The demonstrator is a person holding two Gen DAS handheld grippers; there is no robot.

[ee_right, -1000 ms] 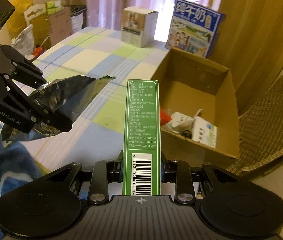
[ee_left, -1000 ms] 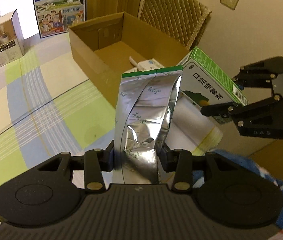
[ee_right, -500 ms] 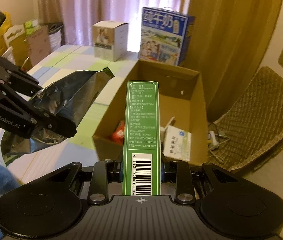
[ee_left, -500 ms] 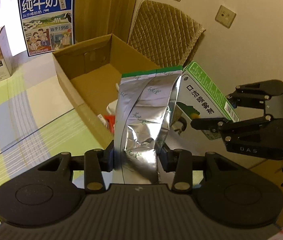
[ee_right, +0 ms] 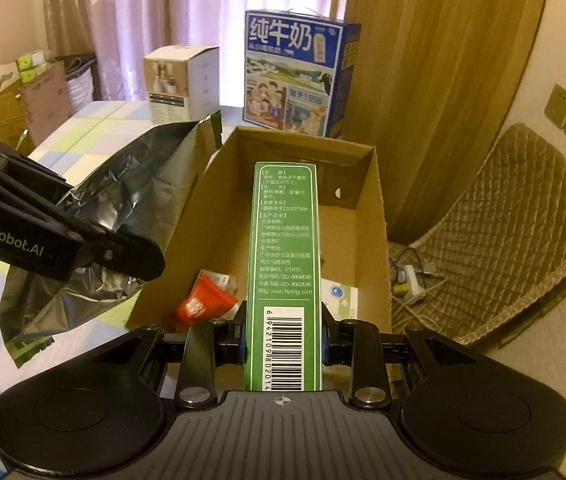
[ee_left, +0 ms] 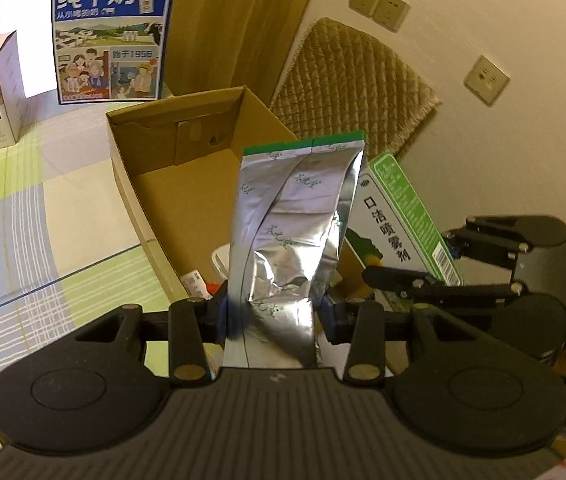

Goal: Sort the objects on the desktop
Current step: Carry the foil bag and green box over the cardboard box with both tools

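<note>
Right wrist view: right gripper (ee_right: 283, 338) clamped on the green carton (ee_right: 285, 264), held lengthwise above the cardboard box (ee_right: 377, 216), probably for dropping among the red packet (ee_right: 203, 304) at 9 o'clock. Left wrist view: left gripper (ee_left: 275, 314) clamped on the foil pouch (ee_left: 295, 232), upright over the box's near wall; milk carton (ee_left: 111, 36) at 11 o'clock.

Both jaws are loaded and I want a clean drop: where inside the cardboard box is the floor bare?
The far half of the open brown cardboard box, below its back wall, is bare. The near end is crowded: a red packet by the left wall and a white carton at the right. The checked tablecloth left of the box is also free.
</note>
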